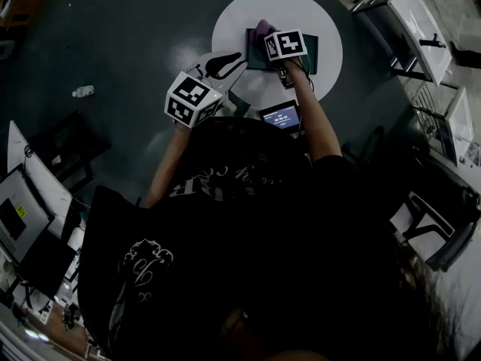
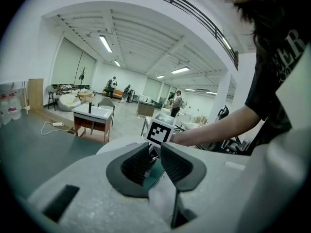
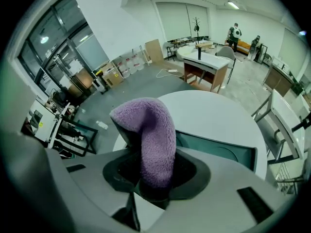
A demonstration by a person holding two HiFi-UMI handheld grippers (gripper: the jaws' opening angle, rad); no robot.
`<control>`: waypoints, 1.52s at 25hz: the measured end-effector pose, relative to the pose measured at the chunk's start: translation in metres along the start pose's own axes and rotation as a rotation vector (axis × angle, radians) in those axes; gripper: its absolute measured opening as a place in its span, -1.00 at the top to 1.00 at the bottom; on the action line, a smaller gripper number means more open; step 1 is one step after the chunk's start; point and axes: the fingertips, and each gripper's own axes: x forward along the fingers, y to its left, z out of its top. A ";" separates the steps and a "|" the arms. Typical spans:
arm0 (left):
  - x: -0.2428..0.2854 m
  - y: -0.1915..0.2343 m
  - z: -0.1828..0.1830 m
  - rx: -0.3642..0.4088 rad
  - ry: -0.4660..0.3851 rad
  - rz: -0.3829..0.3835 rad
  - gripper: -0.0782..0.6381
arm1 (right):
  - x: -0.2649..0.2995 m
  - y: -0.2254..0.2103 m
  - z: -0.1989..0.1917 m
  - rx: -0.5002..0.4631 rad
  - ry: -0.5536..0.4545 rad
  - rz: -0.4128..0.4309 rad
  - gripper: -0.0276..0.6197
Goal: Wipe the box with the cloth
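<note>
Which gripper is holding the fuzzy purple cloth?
The right gripper: the purple cloth is pinched between its jaws. The left gripper holds nothing, jaws slightly apart.

The cloth (image 3: 154,135) was thick purple fleece, nubbly and matt. The box (image 3: 221,152), at three o'clock from it in the right gripper view, looked like smooth dark-teal plastic with a dull sheen. The round table (image 3: 218,118) was white, smooth and matt. The left gripper (image 2: 154,160) had a pale grey, finely grainy matt shell and dark, ribbed, rubber-like pads (image 2: 136,163). The dark floor (image 1: 113,43) shone faintly.
</note>
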 end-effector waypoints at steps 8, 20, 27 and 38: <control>0.022 -0.008 0.005 0.014 -0.002 -0.089 0.58 | -0.030 -0.072 -0.029 0.100 0.018 -0.118 0.57; 0.037 -0.019 0.008 0.024 0.000 -0.131 0.58 | -0.064 -0.136 -0.058 0.128 0.056 -0.240 0.57; 0.039 -0.018 0.001 0.003 0.012 -0.098 0.58 | -0.074 -0.109 -0.049 0.072 0.017 -0.192 0.57; 0.023 -0.001 -0.008 -0.048 0.002 0.008 0.58 | -0.037 0.038 -0.042 -0.137 0.017 0.096 0.57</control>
